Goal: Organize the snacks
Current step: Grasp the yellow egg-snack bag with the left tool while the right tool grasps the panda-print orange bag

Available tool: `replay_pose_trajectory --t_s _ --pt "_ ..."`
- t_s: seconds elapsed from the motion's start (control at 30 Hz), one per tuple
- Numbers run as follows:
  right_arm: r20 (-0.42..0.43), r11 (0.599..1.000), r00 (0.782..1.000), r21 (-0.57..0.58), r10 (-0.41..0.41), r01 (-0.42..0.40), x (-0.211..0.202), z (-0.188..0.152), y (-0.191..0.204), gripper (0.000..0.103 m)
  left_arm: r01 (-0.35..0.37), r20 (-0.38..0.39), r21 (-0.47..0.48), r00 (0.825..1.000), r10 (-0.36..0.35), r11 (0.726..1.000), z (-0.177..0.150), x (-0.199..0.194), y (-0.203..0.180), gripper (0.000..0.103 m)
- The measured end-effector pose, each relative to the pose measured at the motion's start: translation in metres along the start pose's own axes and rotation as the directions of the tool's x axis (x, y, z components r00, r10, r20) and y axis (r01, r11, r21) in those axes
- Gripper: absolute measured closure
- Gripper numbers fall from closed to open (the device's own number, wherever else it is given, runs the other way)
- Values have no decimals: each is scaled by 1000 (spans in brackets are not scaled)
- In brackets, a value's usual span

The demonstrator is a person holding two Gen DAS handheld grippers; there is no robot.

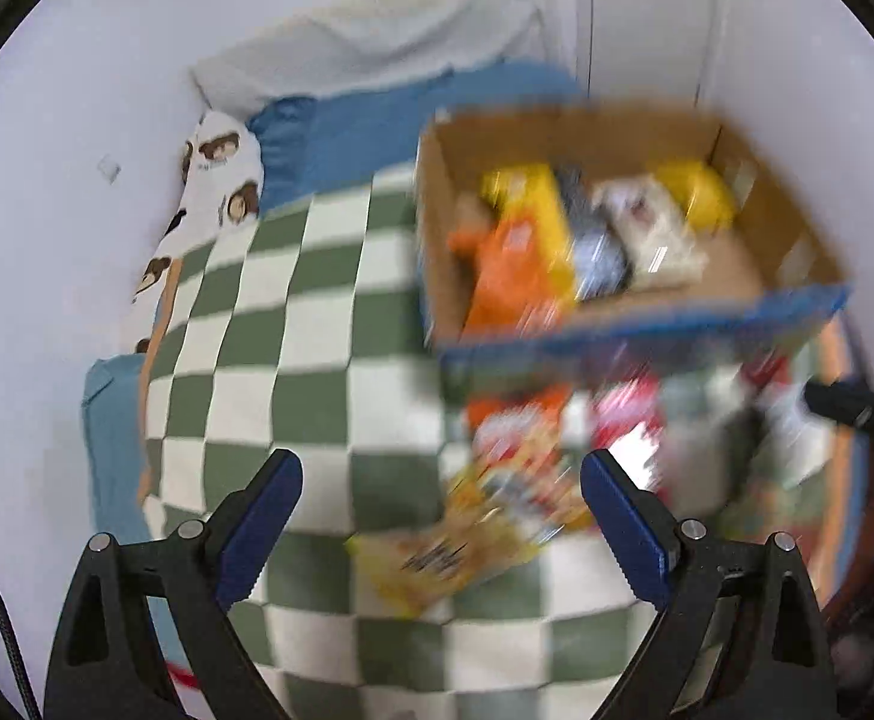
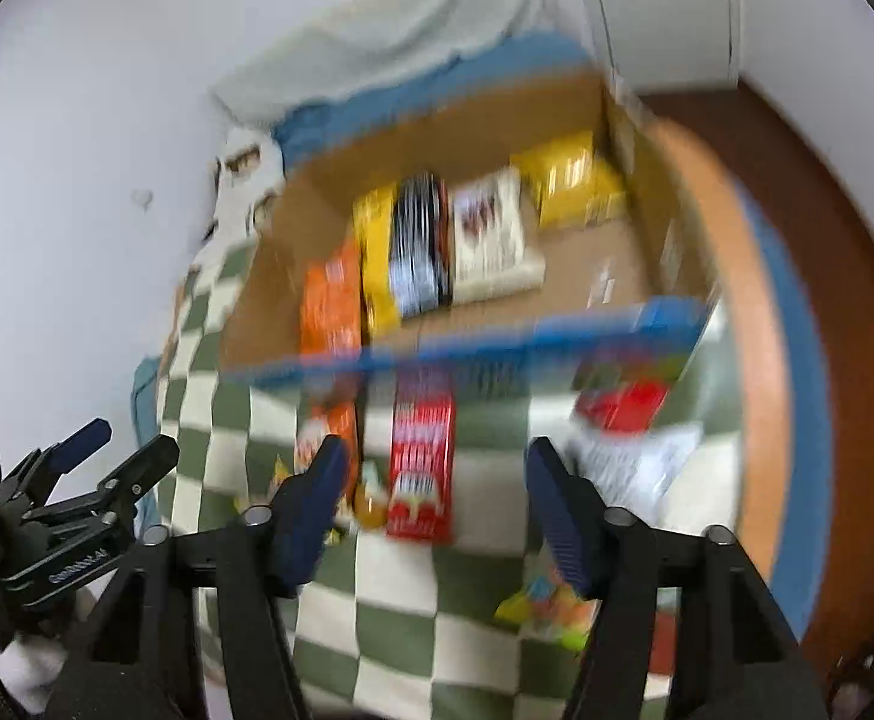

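Right wrist view alone shows the red snack pack clearly.

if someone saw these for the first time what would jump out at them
Probably the open cardboard box with a blue front edge, far side of the green-and-white checkered blanket, with orange, yellow and white snack packs lined up inside. Next, the loose packs on the blanket before it, notably a red pack ahead of the right tool.
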State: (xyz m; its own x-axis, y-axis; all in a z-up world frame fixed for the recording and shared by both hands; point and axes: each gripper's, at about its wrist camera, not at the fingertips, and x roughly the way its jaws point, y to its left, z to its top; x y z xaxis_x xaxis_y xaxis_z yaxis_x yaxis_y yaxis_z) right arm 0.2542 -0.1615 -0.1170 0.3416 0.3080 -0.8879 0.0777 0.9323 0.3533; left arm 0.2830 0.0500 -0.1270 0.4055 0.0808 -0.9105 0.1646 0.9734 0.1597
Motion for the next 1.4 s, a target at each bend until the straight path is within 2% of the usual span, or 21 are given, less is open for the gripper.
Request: replay_pose_trajectory --t_s 0.13,0.2,0.27,0.37,0.47,0.5,0.53,0.57,0.63,0.7,0.73,0.77,0.83,0.97,1.07,1.13,1.2,1.27,1.3,1.37,1.4 --pt "-76 1000 997 11 -2 3 41 -23 -1 39 -42 -108 178 992 62 983 -32 51 -8 8" --pt "-116 1000 993 9 -7 9 61 -34 0 39 -48 -156 296 983 98 954 -47 76 -18 8" --pt "-149 1000 989 7 -20 21 76 -41 1 39 -20 -191 397 976 104 918 -60 92 -27 8" --pt "-193 999 981 4 -38 39 96 -51 2 39 16 -222 501 969 111 866 -72 116 -38 8" --pt "-213 999 976 3 -51 53 112 -55 5 39 60 -264 523 960 94 850 -74 138 -41 8" --pt "-217 998 975 2 -55 57 116 -56 7 39 68 -270 509 959 84 858 -73 144 -40 8" --pt "-220 998 974 0 -57 58 120 -56 9 39 81 -274 486 960 63 870 -71 147 -37 17" --pt "-222 998 973 -3 -61 62 123 -55 12 39 92 -278 460 959 45 883 -70 148 -34 31" --pt "-222 998 973 -13 -68 66 128 -54 19 39 121 -313 344 950 -8 931 -66 153 -18 42" --pt "-217 998 974 -25 -63 59 131 -52 29 39 138 -338 210 939 -61 968 -66 156 2 42" --pt "-213 998 975 -29 -61 56 132 -50 33 39 118 -348 116 935 -71 986 -68 157 18 42" --pt "-207 998 977 -31 -54 49 132 -49 39 39 112 -354 54 931 -86 992 -69 158 28 42" --pt "-199 999 979 -37 -41 35 135 -45 51 39 86 -370 -151 919 -137 985 -77 162 64 42" --pt "-187 999 982 -45 -24 16 148 -35 80 39 95 -365 -408 894 -258 908 -95 172 109 42" --pt "-184 997 982 -67 -35 23 166 -27 105 34 113 -360 -447 885 -294 888 -99 176 118 40" --pt "-191 993 979 -109 -72 52 181 -25 123 33 123 -369 -430 880 -298 895 -100 183 120 37" --pt "-212 982 968 -159 -132 99 201 -25 139 33 116 -387 -381 881 -273 917 -97 187 116 37" --pt "-225 961 953 -231 -204 151 222 -29 152 34 104 -382 -357 891 -246 928 -98 186 115 37" --pt "-225 953 948 -254 -227 168 227 -31 154 42 89 -376 -354 898 -229 931 -98 184 116 37" --pt "-216 936 946 -308 -242 169 232 -39 159 47 62 -355 -364 913 -200 929 -102 176 121 45" --pt "-219 933 947 -324 -234 156 230 -43 160 49 44 -359 -373 914 -188 927 -106 171 119 46"
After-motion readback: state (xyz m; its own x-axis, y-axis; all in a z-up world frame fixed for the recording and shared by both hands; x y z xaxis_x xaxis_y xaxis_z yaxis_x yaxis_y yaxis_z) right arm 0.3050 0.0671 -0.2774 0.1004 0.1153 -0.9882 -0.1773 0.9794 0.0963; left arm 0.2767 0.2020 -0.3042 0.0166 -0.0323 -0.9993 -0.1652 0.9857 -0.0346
